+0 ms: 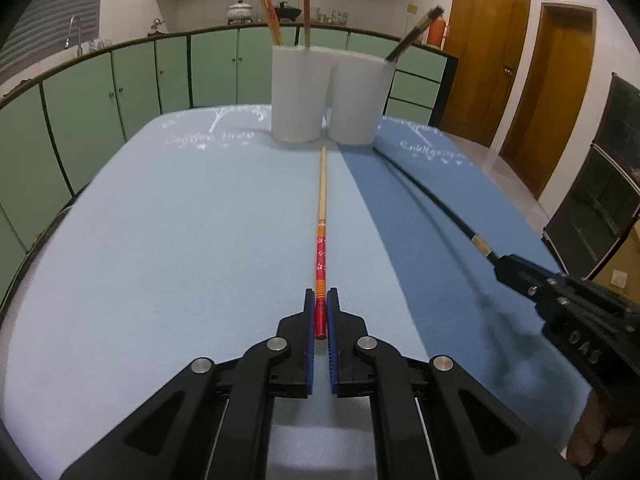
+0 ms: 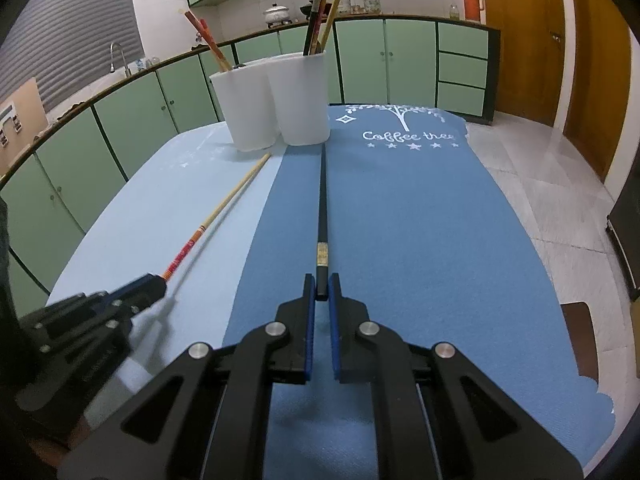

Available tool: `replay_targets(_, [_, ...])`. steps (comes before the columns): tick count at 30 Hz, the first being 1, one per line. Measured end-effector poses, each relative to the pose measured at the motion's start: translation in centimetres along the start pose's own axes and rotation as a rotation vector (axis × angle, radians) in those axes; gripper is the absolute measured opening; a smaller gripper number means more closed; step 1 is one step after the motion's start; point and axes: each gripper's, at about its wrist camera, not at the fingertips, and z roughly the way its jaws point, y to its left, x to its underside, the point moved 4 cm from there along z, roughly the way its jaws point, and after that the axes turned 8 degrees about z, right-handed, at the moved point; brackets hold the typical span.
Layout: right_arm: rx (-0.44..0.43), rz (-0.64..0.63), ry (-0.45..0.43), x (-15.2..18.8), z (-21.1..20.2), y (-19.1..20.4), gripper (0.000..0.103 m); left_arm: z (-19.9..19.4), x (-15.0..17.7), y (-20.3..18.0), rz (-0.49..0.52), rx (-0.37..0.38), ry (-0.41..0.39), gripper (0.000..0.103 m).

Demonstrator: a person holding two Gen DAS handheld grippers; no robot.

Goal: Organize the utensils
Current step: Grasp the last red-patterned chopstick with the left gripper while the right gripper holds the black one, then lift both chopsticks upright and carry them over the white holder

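A wooden chopstick with a red patterned handle (image 1: 321,216) points away along the light blue mat toward two white cups. My left gripper (image 1: 320,300) is shut on its red end; the same left gripper (image 2: 154,282) shows at the left of the right wrist view. A black chopstick (image 2: 321,200) lies along the dark blue mat, and my right gripper (image 2: 321,284) is shut on its near end. The left cup (image 1: 298,92) holds red-handled chopsticks; the right cup (image 1: 358,100) holds dark ones.
Light blue mat (image 1: 180,220) and dark blue mat (image 2: 400,220) cover the table side by side. Green kitchen cabinets (image 1: 120,92) run behind the table. Wooden doors (image 1: 520,80) and tiled floor (image 2: 540,184) lie to the right.
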Motion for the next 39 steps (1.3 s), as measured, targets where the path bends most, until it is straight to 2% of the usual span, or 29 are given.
replay_targets(11, [-0.021,-0.040,-0.088,-3.1,-3.0,1.0,0.006,-5.3,-4.4,0.2,0.037,-0.011,-0.118,0.006])
replay_targets(22, [-0.092,-0.065,-0.201,-9.8,-7.1,1.9,0.006,-9.4,-10.1,0.7,0.064,-0.010,-0.265,0.006])
replay_targets(32, [-0.142,-0.071,-0.182,-15.3,-8.3,3.1,0.006,-10.5,-13.5,0.6,0.095,-0.008,-0.328,0.006])
replay_targets(39, [-0.172,-0.096,-0.148,-16.8,-8.2,4.1,0.006,-10.7,-14.4,0.7,0.110,0.002,-0.342,0.005])
